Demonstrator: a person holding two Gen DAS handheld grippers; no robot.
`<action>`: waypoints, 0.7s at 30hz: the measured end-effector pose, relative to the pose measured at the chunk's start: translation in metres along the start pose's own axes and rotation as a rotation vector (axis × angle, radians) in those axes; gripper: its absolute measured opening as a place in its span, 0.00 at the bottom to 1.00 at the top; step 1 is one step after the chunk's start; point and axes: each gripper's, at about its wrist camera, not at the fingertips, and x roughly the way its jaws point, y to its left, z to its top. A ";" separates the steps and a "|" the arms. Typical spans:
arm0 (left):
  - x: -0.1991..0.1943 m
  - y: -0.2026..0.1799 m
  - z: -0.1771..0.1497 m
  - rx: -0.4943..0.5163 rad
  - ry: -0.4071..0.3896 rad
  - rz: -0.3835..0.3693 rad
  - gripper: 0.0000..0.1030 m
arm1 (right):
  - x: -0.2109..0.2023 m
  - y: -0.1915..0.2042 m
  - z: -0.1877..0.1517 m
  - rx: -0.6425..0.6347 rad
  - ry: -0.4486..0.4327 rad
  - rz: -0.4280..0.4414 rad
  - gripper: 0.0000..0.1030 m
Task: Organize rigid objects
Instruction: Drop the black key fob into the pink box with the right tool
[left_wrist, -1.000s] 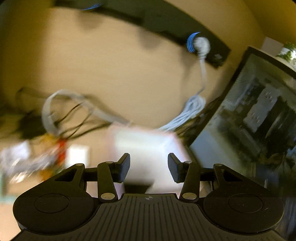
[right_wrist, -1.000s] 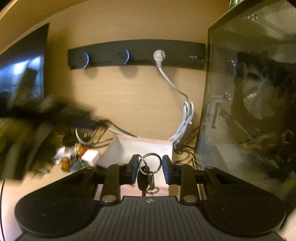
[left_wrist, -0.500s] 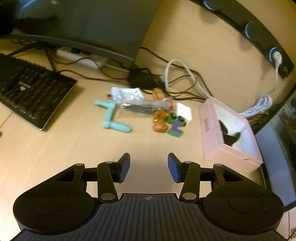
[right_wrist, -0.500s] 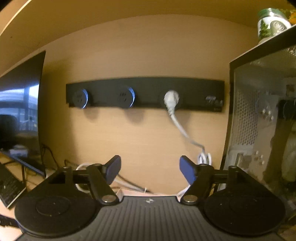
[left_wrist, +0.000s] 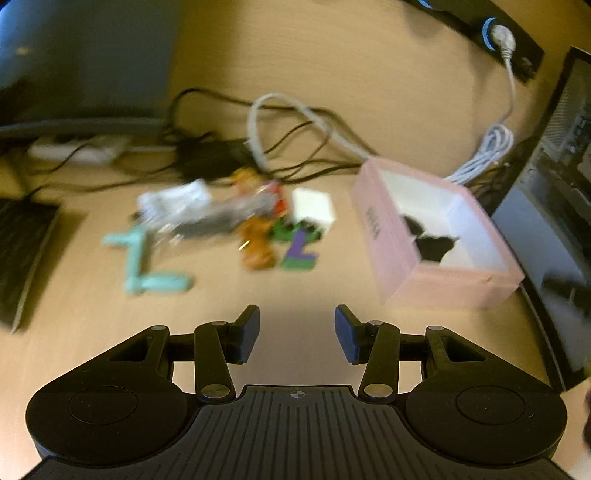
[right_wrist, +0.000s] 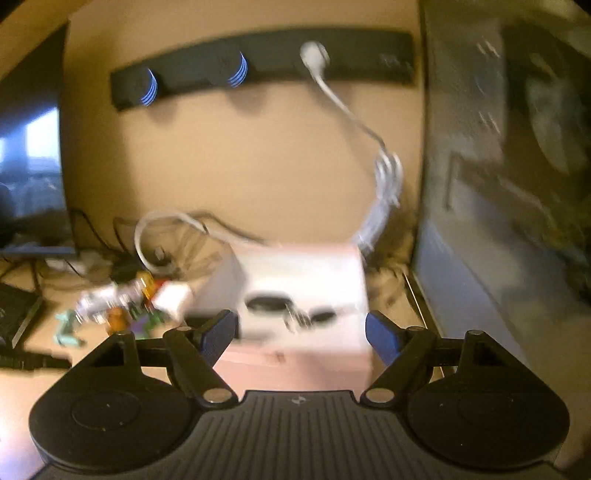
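Left wrist view: left gripper (left_wrist: 297, 330) jaws spread, nothing between them, over bare table (left_wrist: 295, 288). Pink box (left_wrist: 436, 240) right of centre, dark items inside, blurred, can't identify. Toy pile (left_wrist: 258, 225) centre, smeared; teal piece (left_wrist: 147, 266) to its left. Keyboard (left_wrist: 22, 251) cut off at left edge.

Right wrist view: right gripper (right_wrist: 301, 334) jaws wide apart, empty, just in front of pink box (right_wrist: 295, 295) at centre; dark shapes inside blurred. Toy pile (right_wrist: 136, 299) at lower left, unreadable.
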 end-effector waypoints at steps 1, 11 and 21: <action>0.005 -0.004 0.007 0.010 -0.011 -0.008 0.48 | 0.000 -0.002 -0.006 0.007 0.028 -0.008 0.76; 0.090 -0.051 0.088 0.172 -0.043 0.052 0.48 | -0.002 -0.010 -0.046 0.003 0.168 -0.037 0.76; 0.161 -0.061 0.090 0.205 0.010 0.175 0.50 | -0.005 -0.021 -0.053 0.031 0.211 -0.032 0.76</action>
